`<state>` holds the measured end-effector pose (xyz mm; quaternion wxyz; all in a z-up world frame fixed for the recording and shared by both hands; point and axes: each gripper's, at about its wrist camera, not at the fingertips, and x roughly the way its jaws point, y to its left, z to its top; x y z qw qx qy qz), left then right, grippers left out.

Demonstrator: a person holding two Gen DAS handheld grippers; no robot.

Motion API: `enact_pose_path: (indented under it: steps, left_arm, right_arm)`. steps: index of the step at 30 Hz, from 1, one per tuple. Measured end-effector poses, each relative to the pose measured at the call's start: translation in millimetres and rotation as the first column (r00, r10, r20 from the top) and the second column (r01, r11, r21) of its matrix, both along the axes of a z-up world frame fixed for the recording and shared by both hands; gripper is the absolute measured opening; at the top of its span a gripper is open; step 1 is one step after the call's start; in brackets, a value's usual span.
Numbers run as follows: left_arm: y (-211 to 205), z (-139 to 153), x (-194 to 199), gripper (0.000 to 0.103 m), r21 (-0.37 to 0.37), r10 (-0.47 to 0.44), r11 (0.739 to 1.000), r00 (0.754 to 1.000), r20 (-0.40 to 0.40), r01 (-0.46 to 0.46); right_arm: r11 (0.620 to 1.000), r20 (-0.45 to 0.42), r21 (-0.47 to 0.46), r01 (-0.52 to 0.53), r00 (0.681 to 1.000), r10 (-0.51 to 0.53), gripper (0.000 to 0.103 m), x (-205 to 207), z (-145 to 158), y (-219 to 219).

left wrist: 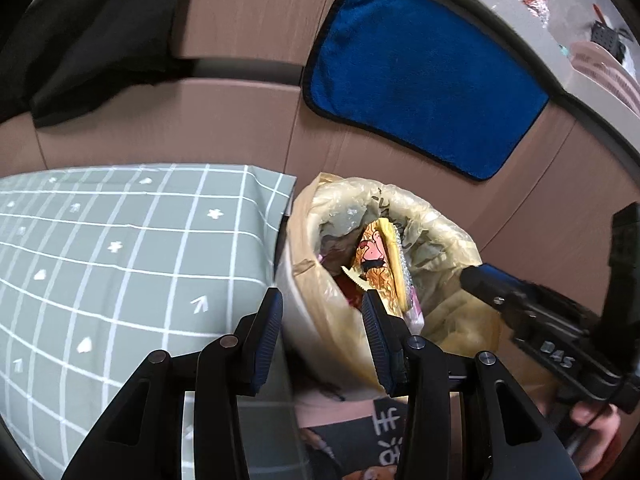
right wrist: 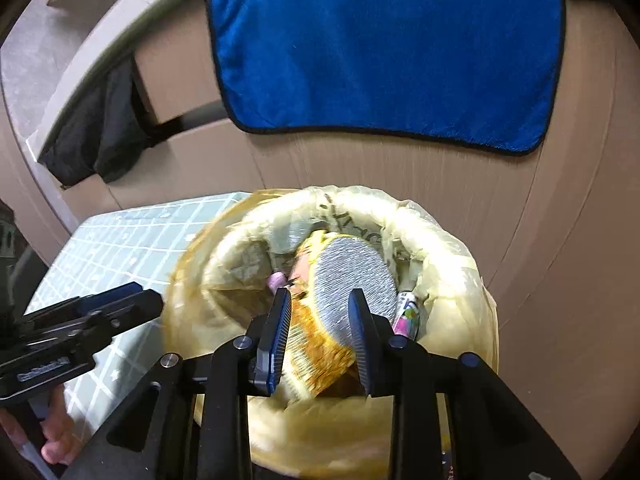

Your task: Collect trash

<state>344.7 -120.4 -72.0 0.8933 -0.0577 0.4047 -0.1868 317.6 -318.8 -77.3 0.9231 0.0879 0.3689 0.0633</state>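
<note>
While both jaws gape empty, wrapper's foil back visible only from right wrist.

Bin lined with a bag, standing just right of the cloth-covered table, wrapper lying inside the bin on other trash, cabinet front behind both, towel hanging on it above the bin, dark cloth hanging further left.
</note>
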Motion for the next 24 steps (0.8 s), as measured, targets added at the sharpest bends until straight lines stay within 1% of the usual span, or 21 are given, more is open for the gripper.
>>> enact_pose_path:
  steps: [2, 5, 9, 13, 15, 16, 18, 21, 24]
  left_arm:
    - [4.6, 8.9, -12.6, 0.043, 0.01, -0.001, 1.0, 1.0, 0.017, 0.001]
    - [18.0, 30.2, -43.6, 0.043, 0.029, 0.016, 0.999, 0.997, 0.07, -0.018]
    - [41.3, 64.1, -104.3, 0.043, 0.046, 0.009, 0.999, 0.987, 0.16, -0.016]
    - [62.7, 84.3, -161.3, 0.043, 0.072, 0.014, 0.997, 0.977, 0.213, -0.029]
    - [73.4, 87.8, -193.2, 0.043, 0.118, 0.022, 0.992, 0.972, 0.234, -0.051]
    - [75.9, 87.8, -203.5, 0.043, 0.137, 0.028, 0.989, 0.97, 0.24, -0.062]
    - [86.7, 85.6, -229.5, 0.043, 0.177, 0.049, 0.98, 0.967, 0.249, -0.095]
    - [103.2, 80.9, -263.0, 0.043, 0.196, 0.101, 0.968, 0.956, 0.274, -0.158]
    - [118.2, 77.1, -281.4, 0.043, 0.205, 0.163, 0.952, 0.942, 0.295, -0.229]
  right_arm:
    - [1.0, 0.023, 0.009, -0.013, 1.0, 0.013, 0.028, -17.3, 11.8, 6.2]
    - [0.999, 0.059, 0.005, -0.041, 0.997, 0.041, 0.028, -47.5, 30.5, 21.8]
    - [0.996, 0.107, 0.023, -0.091, 0.99, 0.088, 0.028, -96.6, 54.7, 49.3]
    - [0.994, 0.119, 0.01, -0.111, 0.987, 0.109, 0.028, -141.6, 67.5, 78.3]
    - [0.992, 0.137, 0.006, -0.125, 0.983, 0.123, 0.029, -167.9, 71.8, 92.6]
    - [0.992, 0.143, -0.014, -0.124, 0.982, 0.125, 0.031, -180.6, 73.3, 100.5]
    - [0.993, 0.152, -0.047, -0.105, 0.982, 0.111, 0.032, -200.0, 75.0, 109.1]
    - [0.994, 0.169, -0.056, -0.092, 0.981, 0.1, 0.032, -228.9, 76.8, 120.0]
    - [0.994, 0.172, -0.045, -0.098, 0.98, 0.104, 0.032, -249.1, 78.6, 130.5]
